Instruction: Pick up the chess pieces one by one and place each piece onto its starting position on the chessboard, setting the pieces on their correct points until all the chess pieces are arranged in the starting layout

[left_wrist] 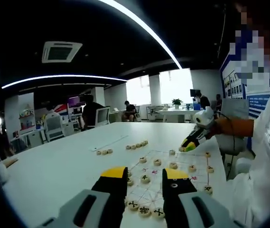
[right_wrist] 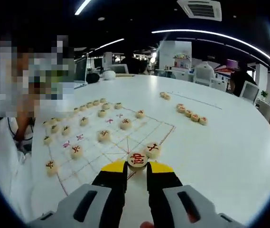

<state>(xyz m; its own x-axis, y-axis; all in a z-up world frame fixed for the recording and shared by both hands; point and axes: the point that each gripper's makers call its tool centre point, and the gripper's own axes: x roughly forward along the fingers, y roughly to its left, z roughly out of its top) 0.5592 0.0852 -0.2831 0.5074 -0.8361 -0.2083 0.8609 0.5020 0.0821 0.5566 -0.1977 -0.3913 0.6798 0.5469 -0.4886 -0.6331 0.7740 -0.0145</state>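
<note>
The chessboard (right_wrist: 146,124) is a white sheet with red lines on the white table, and several round wooden pieces stand on it. My right gripper (right_wrist: 137,166) is shut on a piece with a red character (right_wrist: 137,159), held low at the board's near edge beside another red piece (right_wrist: 152,149). In the left gripper view the right gripper (left_wrist: 190,145) reaches in at the board's far side. My left gripper (left_wrist: 145,176) hangs open over the near rows of the board (left_wrist: 149,190), with nothing between its jaws. Black-marked pieces (left_wrist: 145,210) lie just below it.
Loose pieces lie off the board: a row (right_wrist: 191,115) and a pair (right_wrist: 164,95), which appear in the left gripper view as a row (left_wrist: 137,145) and a small group (left_wrist: 105,152). A person in white (right_wrist: 2,156) stands at the table's edge. Office chairs and desks stand beyond.
</note>
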